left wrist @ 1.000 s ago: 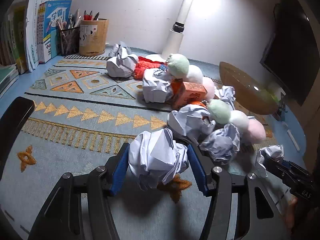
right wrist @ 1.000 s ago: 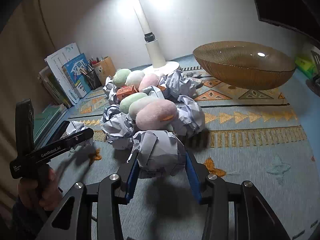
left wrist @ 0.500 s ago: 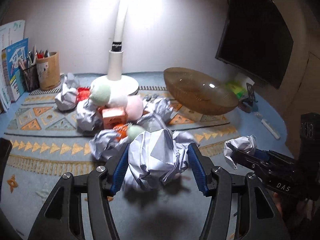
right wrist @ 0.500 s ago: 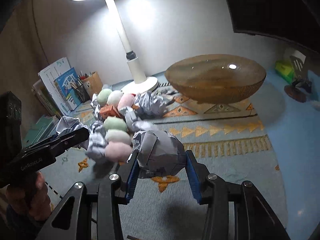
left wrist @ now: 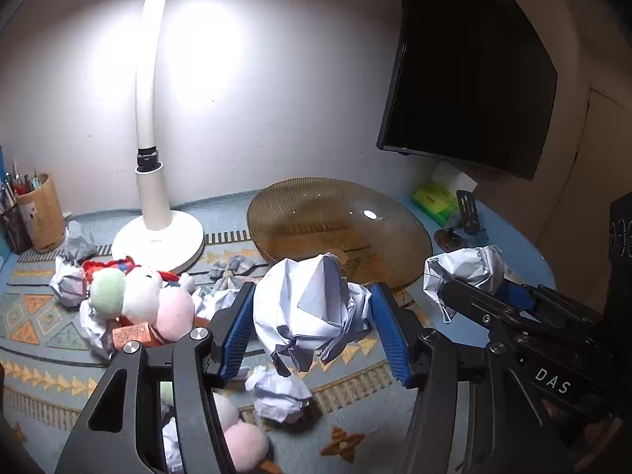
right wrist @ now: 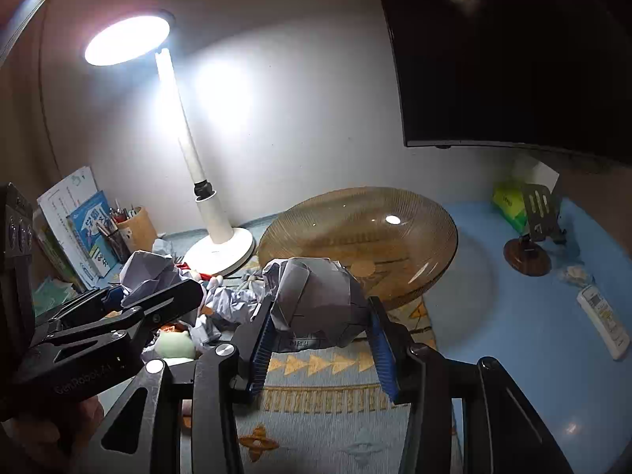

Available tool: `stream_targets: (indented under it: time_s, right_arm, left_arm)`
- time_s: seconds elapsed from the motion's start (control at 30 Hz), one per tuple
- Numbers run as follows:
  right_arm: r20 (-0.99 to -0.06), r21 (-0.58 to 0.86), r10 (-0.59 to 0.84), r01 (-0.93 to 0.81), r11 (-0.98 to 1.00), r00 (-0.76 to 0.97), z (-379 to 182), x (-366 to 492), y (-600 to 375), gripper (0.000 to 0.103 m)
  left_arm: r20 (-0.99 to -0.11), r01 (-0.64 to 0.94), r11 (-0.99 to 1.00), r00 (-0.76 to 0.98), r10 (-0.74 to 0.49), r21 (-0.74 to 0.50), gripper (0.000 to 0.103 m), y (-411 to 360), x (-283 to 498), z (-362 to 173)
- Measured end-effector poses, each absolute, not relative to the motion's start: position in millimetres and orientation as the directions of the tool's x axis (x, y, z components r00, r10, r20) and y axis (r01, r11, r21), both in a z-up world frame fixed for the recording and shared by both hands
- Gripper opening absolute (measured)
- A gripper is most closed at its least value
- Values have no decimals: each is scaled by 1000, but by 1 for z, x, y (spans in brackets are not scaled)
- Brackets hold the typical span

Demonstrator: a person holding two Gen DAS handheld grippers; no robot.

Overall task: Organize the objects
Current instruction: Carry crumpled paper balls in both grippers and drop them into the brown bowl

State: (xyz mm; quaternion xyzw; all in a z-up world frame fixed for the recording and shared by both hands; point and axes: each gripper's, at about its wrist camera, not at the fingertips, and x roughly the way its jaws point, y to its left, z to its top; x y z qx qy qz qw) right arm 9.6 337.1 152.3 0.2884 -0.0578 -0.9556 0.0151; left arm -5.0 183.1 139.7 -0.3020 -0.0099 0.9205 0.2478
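Note:
My left gripper (left wrist: 312, 328) is shut on a white crumpled paper ball (left wrist: 308, 308), held in the air in front of the amber glass bowl (left wrist: 316, 217). My right gripper (right wrist: 320, 339) is shut on a greyer crumpled paper ball (right wrist: 316, 300), also raised just before the bowl (right wrist: 395, 205). In the left wrist view the right gripper's paper ball (left wrist: 462, 268) shows at the right. In the right wrist view the left gripper's paper ball (right wrist: 150, 272) shows at the left. More paper balls (left wrist: 276, 395) and plush toys (left wrist: 138, 296) lie on the patterned mat (left wrist: 355, 414).
A white desk lamp (left wrist: 158, 233) stands behind the pile. A pen holder (left wrist: 39, 217) and books (right wrist: 75, 229) are at the far left. At the right sit a phone stand (right wrist: 533, 237), a green packet (right wrist: 509, 201) and a remote (right wrist: 602, 320). A dark screen (left wrist: 466, 59) hangs above.
Both grippers have risen with their paper balls and swung toward the bowl, which now sits straight ahead. The pile of toys and paper has dropped below and to the left.

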Motion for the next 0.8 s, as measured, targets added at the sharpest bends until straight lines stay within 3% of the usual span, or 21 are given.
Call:
stream_targets:
  time_s: [0.23, 0.3, 0.37, 0.43, 0.57, 0.63, 0.8]
  right_arm:
    - [-585, 176, -17, -107, -979, -811, 147, -63, 379, 44]
    - [-604, 184, -25, -109, -977, -796, 138, -82, 386, 44]
    - [-630, 161, -2, -128, -979, -777, 130, -97, 392, 50]
    - [-647, 151, 7, -138, -979, -762, 122, -107, 402, 65]
    - [-594, 125, 33, -133, -983, -803, 126, -103, 406, 72]
    - [-575, 71, 77, -143, -987, -814, 130, -105, 397, 92]
    - [-505, -118, 204, -167, -979, -838, 140, -116, 357, 93]
  left_arm:
    - [-573, -478, -858, -656, 492, -188, 57, 236, -62, 135]
    - [-569, -475, -860, -661, 489, -187, 62, 246, -72, 127]
    - [-589, -434, -883, -671, 449, -179, 70, 250, -84, 119]
    - [-614, -429, -880, -643, 457, -205, 72, 247, -93, 111]
    - [-591, -409, -880, -657, 469, -243, 72, 219, -85, 111]
    - [-581, -394, -887, -673, 458, -242, 73, 200, -74, 114]
    - [-556, -335, -917, -729, 399, -218, 73, 141, -41, 115]
